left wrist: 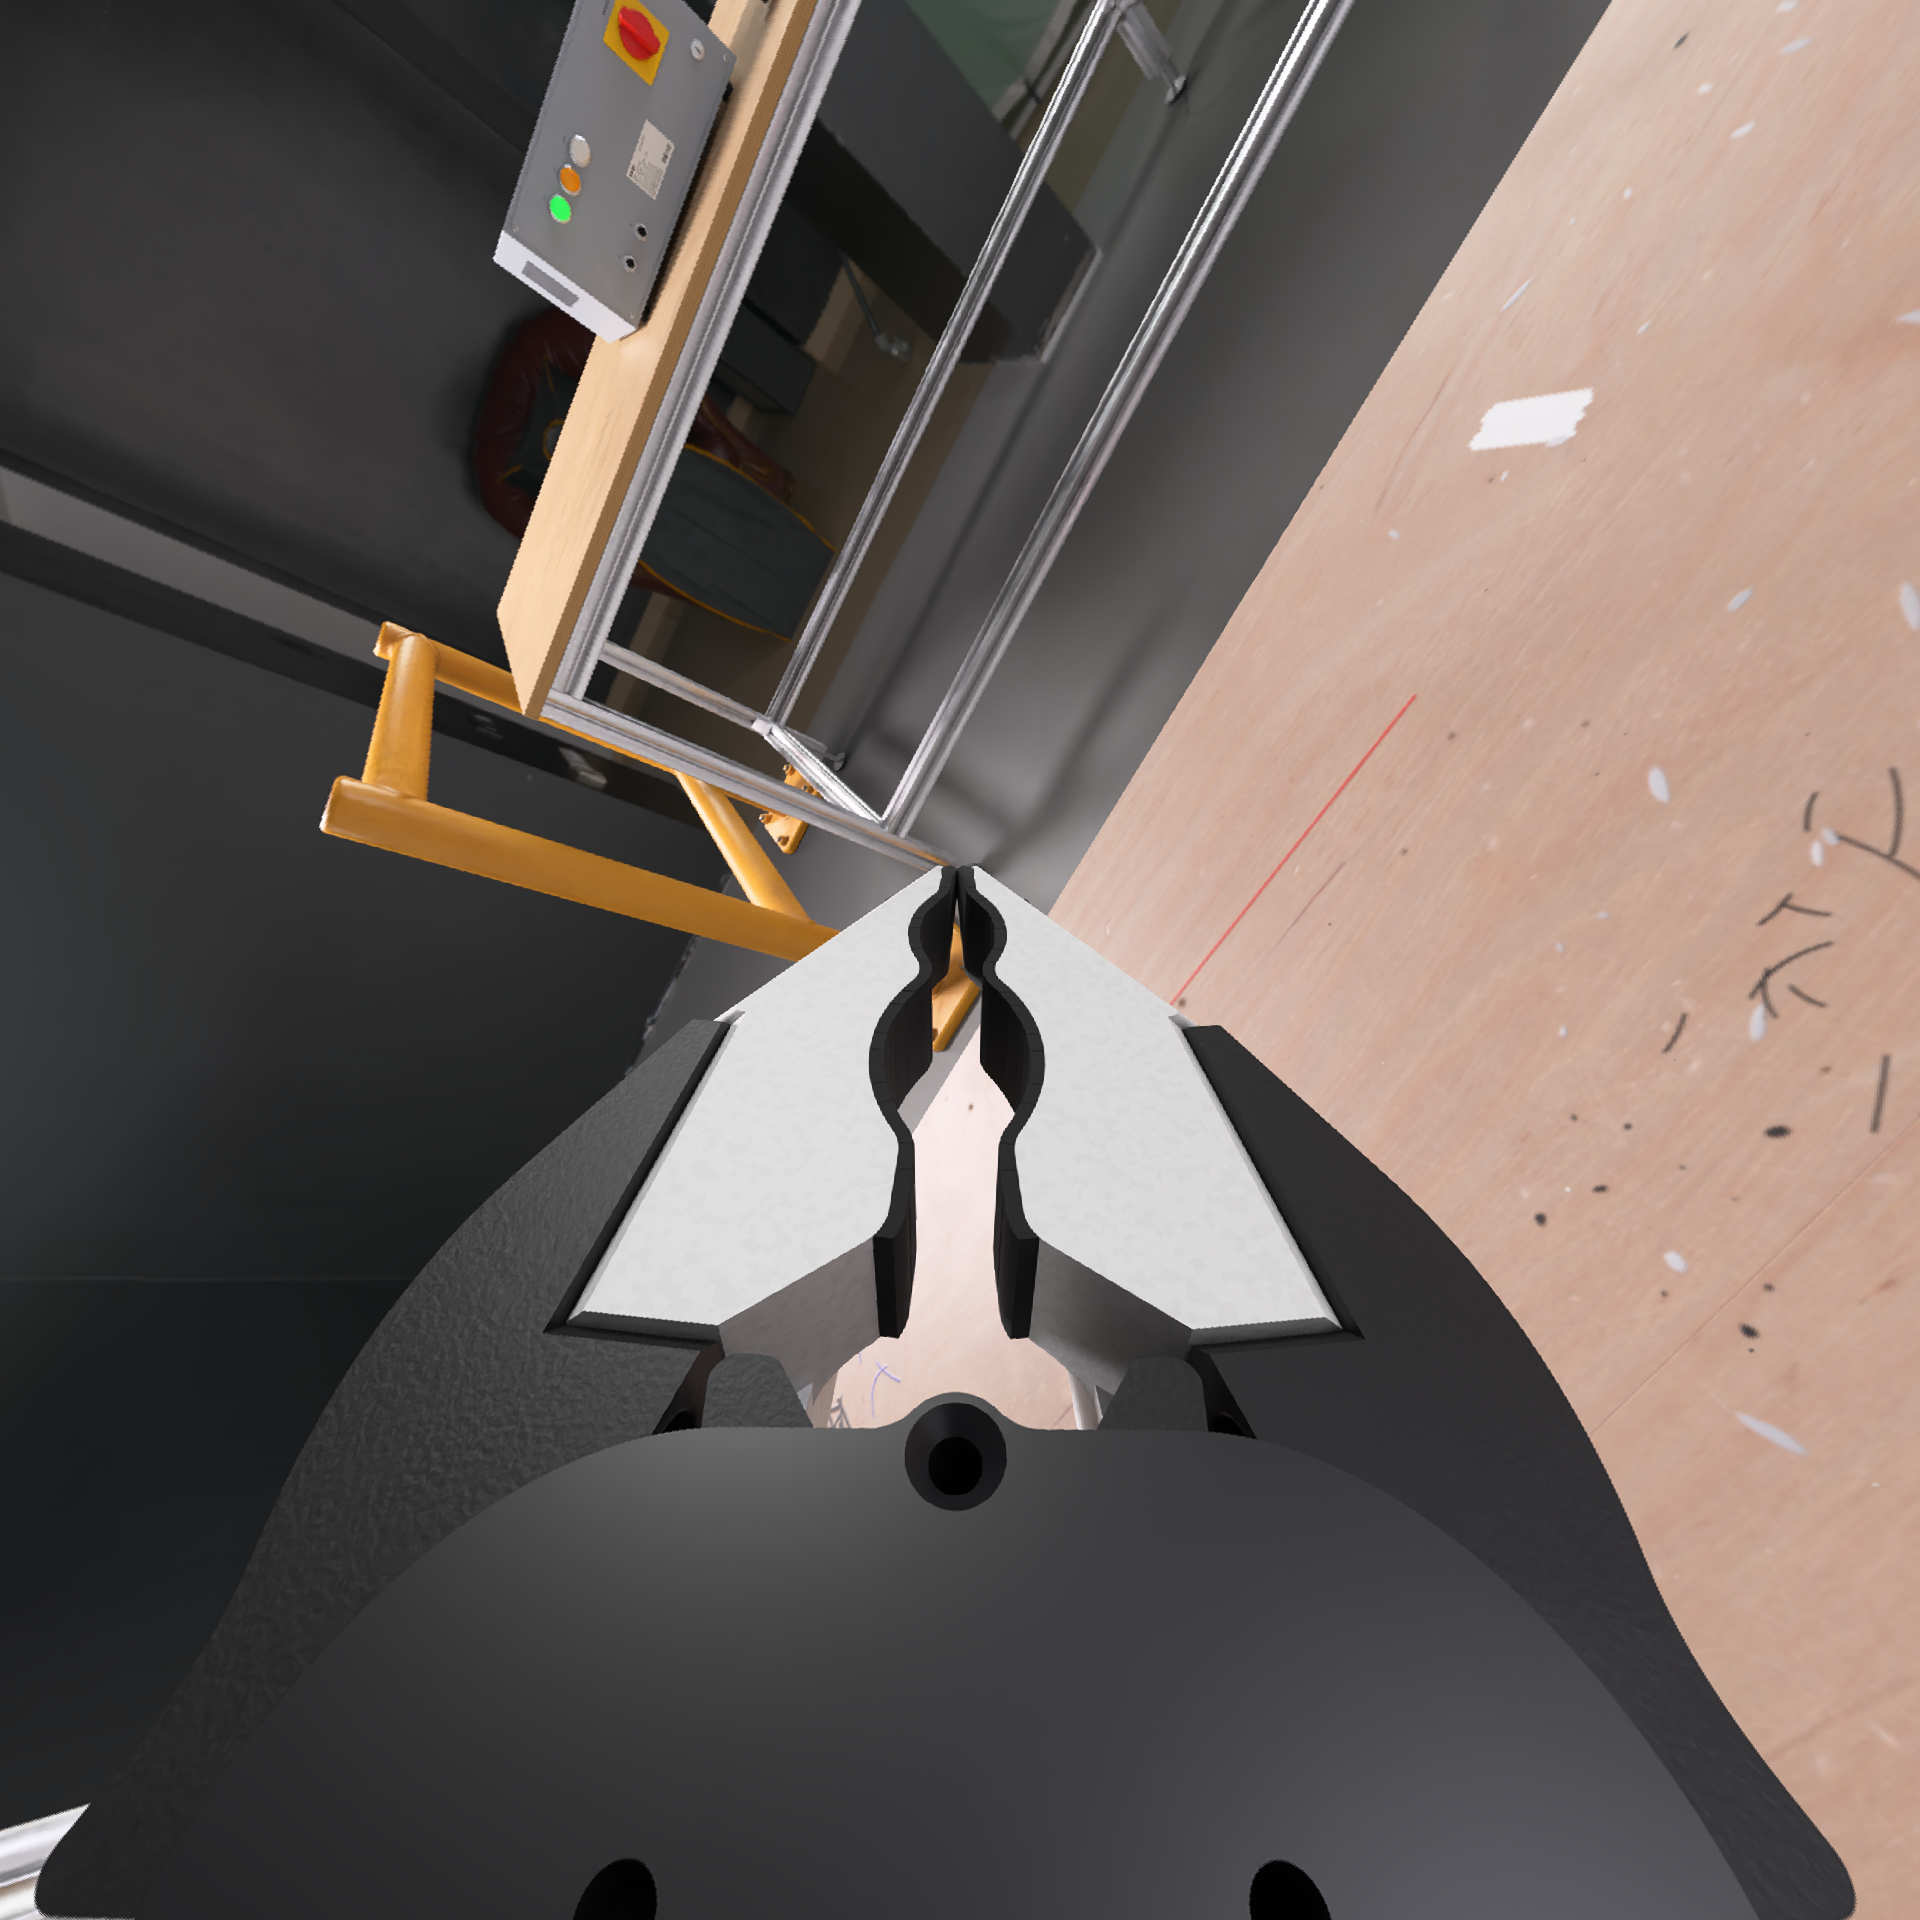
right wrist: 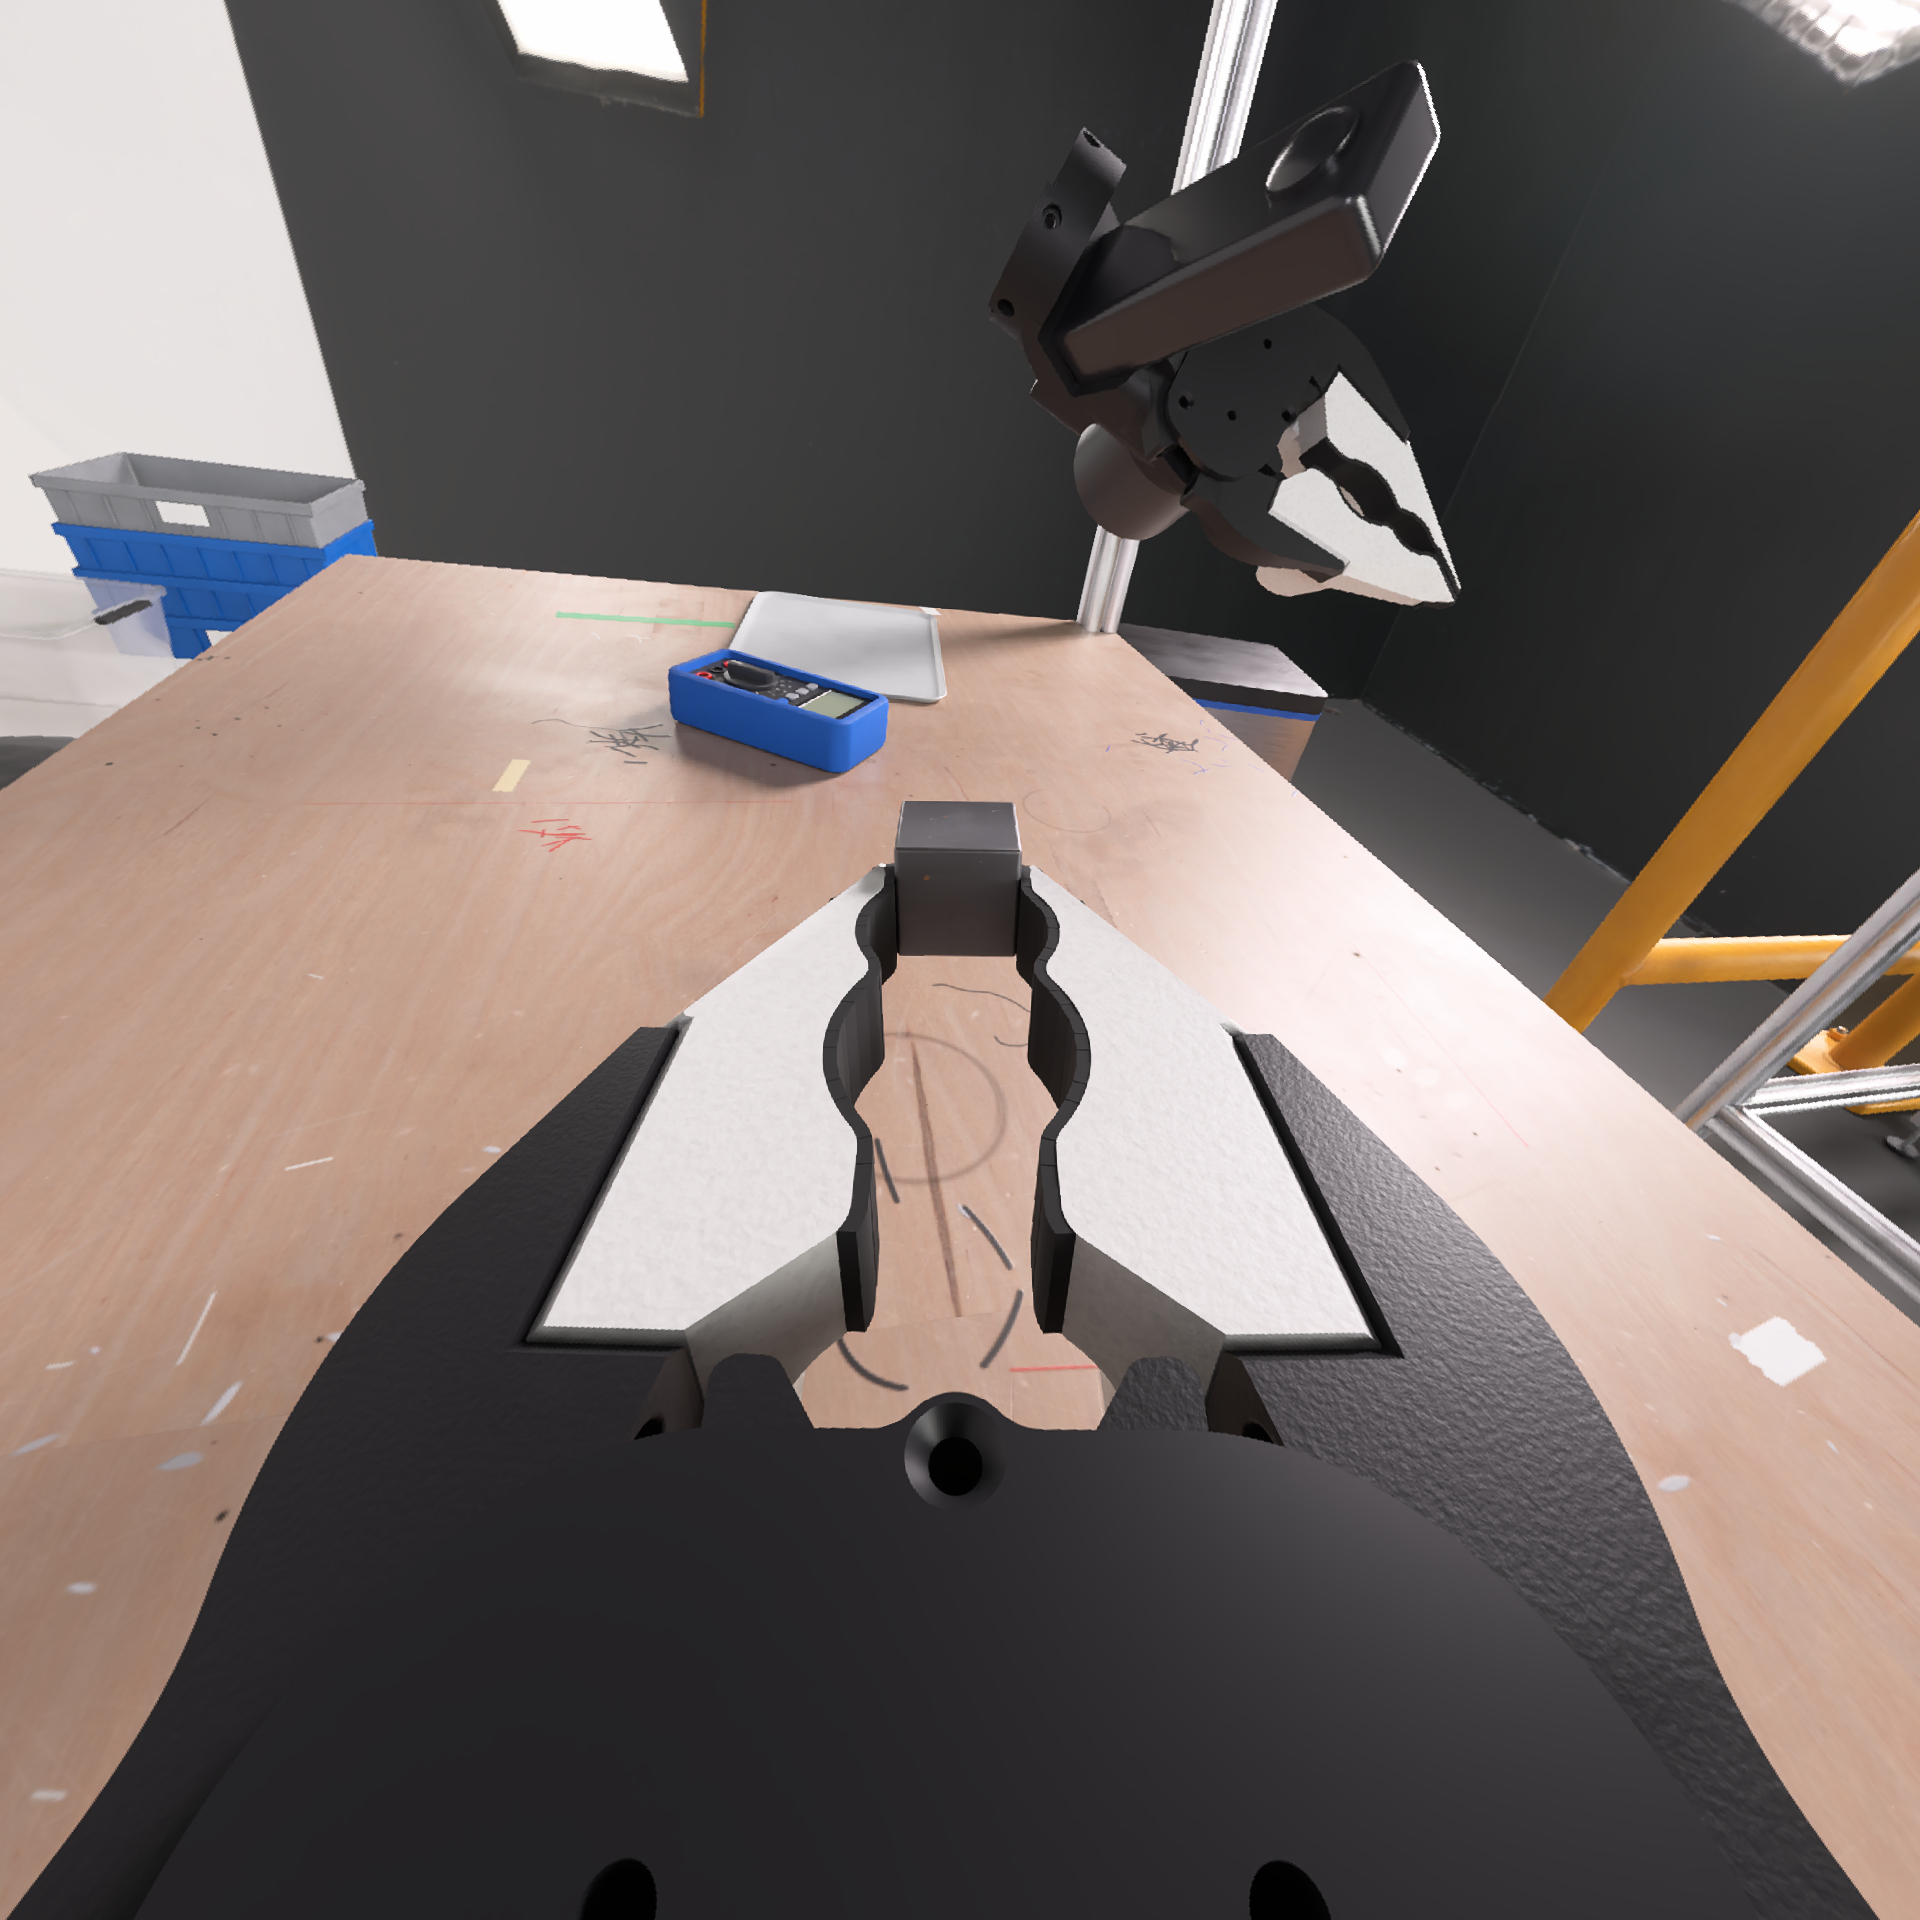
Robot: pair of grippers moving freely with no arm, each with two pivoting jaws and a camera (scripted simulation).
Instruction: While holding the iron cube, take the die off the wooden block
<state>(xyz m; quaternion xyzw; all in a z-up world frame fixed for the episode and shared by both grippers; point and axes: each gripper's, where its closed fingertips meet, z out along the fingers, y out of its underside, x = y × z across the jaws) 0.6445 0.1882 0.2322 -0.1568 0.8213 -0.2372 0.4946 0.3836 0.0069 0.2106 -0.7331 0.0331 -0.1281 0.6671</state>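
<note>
Grey bin [right wrist: 197,499] stacked on blue bins [right wrist: 208,566] beyond bench [right wrist: 312,935], contents unseen. Right gripper [right wrist: 956,883] pinching iron cube [right wrist: 956,878] near multimeter [right wrist: 777,709]; left gripper [left wrist: 956,883] pressed together, raised

A blue multimeter [right wrist: 777,709] lies on the wooden counter [right wrist: 312,935], touching a pale flat tray [right wrist: 852,639] behind it. Stacked grey and blue bins [right wrist: 203,540] stand off the far-left corner. A grey control box [left wrist: 613,156] hangs beside a yellow frame [left wrist: 540,852].
</note>
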